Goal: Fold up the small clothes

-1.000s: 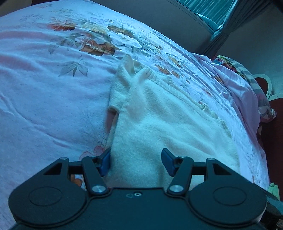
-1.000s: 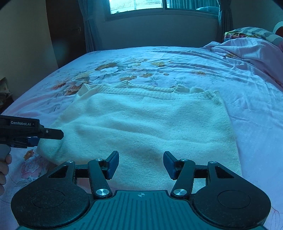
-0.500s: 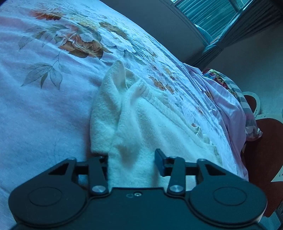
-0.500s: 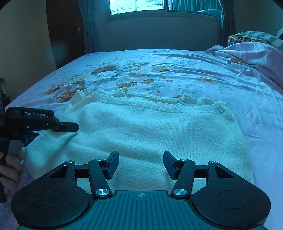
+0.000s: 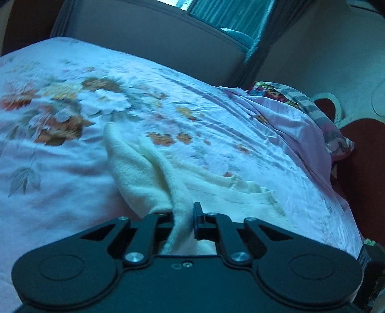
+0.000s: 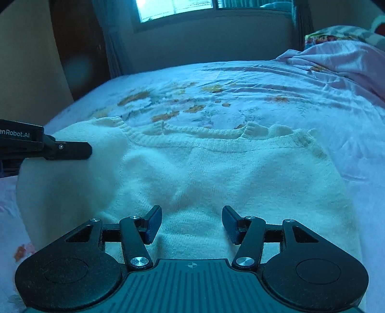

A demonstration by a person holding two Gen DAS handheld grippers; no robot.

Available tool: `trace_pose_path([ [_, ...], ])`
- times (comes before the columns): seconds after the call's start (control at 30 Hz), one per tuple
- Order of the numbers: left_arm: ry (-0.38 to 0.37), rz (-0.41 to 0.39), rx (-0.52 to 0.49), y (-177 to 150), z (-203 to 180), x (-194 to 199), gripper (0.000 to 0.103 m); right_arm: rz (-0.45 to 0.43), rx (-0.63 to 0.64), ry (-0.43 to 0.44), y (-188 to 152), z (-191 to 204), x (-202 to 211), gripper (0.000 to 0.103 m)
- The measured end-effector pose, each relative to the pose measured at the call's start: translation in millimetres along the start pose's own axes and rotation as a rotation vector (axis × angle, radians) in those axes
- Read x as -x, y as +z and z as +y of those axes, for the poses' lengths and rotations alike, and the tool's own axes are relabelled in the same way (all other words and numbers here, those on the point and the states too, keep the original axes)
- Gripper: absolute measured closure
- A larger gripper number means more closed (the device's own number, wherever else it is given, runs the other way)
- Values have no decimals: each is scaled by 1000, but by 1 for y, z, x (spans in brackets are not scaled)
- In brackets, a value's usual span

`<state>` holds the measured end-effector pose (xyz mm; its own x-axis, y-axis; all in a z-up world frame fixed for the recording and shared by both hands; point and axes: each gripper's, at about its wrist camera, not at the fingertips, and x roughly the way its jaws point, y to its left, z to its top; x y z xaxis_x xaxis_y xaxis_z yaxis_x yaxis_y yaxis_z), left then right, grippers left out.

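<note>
A cream knitted sweater (image 6: pixel 216 173) lies spread on the bed, neckline toward the window. My left gripper (image 5: pixel 182 211) has its jaws closing tight on a pinched fold of the sweater's side edge (image 5: pixel 134 173), which is lifted off the sheet. In the right wrist view the left gripper (image 6: pixel 81 150) reaches in from the left, and the cloth bulges up beneath it. My right gripper (image 6: pixel 191 216) hovers open over the sweater's near hem area, with nothing between its pads.
The floral bedsheet (image 5: pixel 72 168) covers the whole bed. A crumpled pink blanket (image 6: pixel 336 60) and a striped pillow (image 5: pixel 300 98) lie at the right side. A window (image 6: pixel 180 9) and a curtain stand behind the bed.
The left gripper closed on the sweater's left edge and rose, lifting that side up off the sheet. The right gripper drifted slightly forward over the sweater and stayed open.
</note>
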<state>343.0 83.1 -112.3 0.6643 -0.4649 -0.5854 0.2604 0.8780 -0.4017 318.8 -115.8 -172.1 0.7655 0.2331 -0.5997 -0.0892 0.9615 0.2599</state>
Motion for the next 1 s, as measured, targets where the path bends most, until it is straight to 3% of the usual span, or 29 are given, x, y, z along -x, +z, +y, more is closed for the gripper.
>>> trace_pose_path([
  [0.17, -65, 68, -104, -8, -84, -29, 98, -28, -182, 89, -10, -50, 45, 48],
  [0.33, -119, 215, -107, -41, -147, -82, 98, -4, -242, 131, -28, -94, 76, 48],
  [0.4, -120, 287, -136, -54, -167, -100, 95, 0, -248, 138, -34, -106, 87, 48],
  [0.47, -137, 356, -109, -58, -174, -107, 82, -1, -262, 161, -41, -114, 97, 48],
  [0.6, -182, 318, -107, -47, -177, -79, 71, -6, -286, 252, -46, -117, 108, 48],
  [0.73, -200, 228, -83, -25, -160, -33, 60, -7, -325, 329, -46, -109, 110, 47],
  [0.8, -147, 180, -90, -20, -148, -16, 51, -10, -335, 334, -44, -102, 111, 12],
  [0.9, -45, 155, -102, -26, -122, -5, 51, -24, -339, 343, -40, -94, 115, 8],
  [1.0, 12, 181, -100, -43, -99, -5, 51, -11, -370, 347, -38, -91, 113, 8],
])
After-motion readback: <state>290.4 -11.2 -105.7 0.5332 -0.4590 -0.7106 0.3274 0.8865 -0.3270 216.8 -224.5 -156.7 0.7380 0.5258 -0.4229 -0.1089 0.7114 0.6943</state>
